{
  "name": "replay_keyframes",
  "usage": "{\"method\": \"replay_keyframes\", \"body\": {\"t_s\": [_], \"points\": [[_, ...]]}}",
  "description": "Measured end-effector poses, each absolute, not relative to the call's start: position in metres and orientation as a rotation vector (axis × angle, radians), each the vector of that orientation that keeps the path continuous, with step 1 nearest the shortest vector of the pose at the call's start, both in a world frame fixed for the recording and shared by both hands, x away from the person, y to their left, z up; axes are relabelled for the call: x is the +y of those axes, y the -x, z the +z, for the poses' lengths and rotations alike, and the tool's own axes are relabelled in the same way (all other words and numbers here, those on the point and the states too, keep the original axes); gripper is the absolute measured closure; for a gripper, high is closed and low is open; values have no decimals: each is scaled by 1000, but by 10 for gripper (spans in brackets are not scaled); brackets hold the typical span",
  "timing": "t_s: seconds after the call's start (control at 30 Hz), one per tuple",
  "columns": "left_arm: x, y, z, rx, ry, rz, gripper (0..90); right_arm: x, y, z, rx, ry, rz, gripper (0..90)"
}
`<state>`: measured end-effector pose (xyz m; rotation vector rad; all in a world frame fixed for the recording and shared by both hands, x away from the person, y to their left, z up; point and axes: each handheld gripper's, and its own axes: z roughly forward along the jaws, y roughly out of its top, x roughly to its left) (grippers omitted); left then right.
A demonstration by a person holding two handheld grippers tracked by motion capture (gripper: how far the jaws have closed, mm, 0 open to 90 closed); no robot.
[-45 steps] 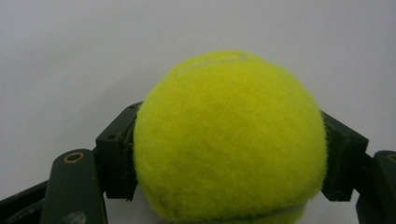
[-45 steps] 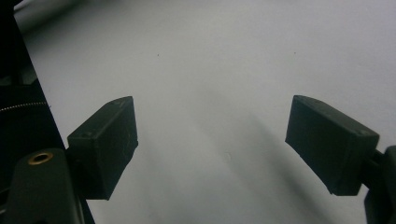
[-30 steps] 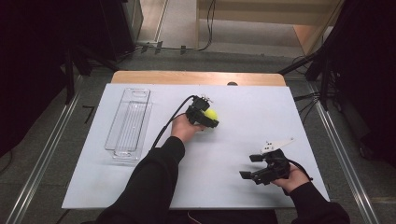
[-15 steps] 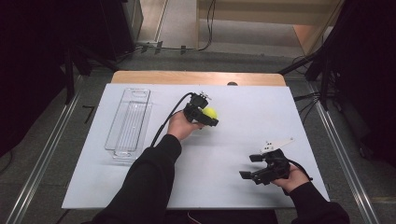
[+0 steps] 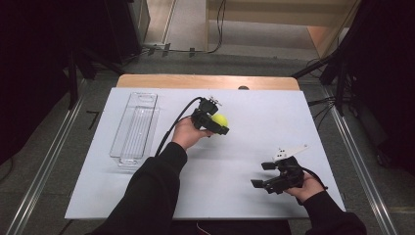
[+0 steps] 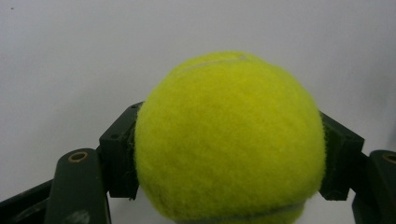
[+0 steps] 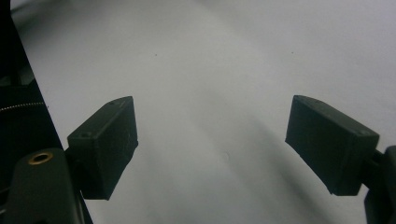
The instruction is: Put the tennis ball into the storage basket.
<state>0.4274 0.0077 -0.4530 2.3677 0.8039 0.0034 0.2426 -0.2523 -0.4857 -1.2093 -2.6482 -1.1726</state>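
A: Writing on the fuzzy yellow-green tennis ball [image 6: 229, 140]? Any brand or label?

B: None legible. Left gripper view has a pale seam curving near the top and another along the bottom edge, no print readable on the side facing the cam.

A: Where's the ball?

B: Clamped betw. the left tongs [image 5: 219, 124], black pads [image 6: 122, 149] pressing both sides. High view puts it over the middle of the white sheet on the bench [image 5: 244, 196], toward the far half. Can't tell if it's lifted or resting.

A: Right tongs?

B: Right tongs [image 5: 264, 175] spread wide apart, nothing betw. them, near the front right of the sheet. Right gripper view: both pads [image 7: 105, 140] over bare white surface.

A: Anything else on the bench?

B: Clear, long rectangular plastic tray [image 5: 133, 128] at the left, well apart from the ball. No label visible on it.

A: Diff vs. the earlier frames?

B: Left hand w/ the ball has shifted a bit farther from the person and slightly to the right over the last sec. Right hand and tray same spot.
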Motion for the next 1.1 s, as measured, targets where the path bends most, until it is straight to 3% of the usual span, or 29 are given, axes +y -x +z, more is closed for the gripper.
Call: {"method": "replay_keyframes", "body": {"t_s": [1.1], "points": [[34,-405,-422,812,-2320,-15,266,-251,-242,-484,-2643,1214,-1176,148]]}}
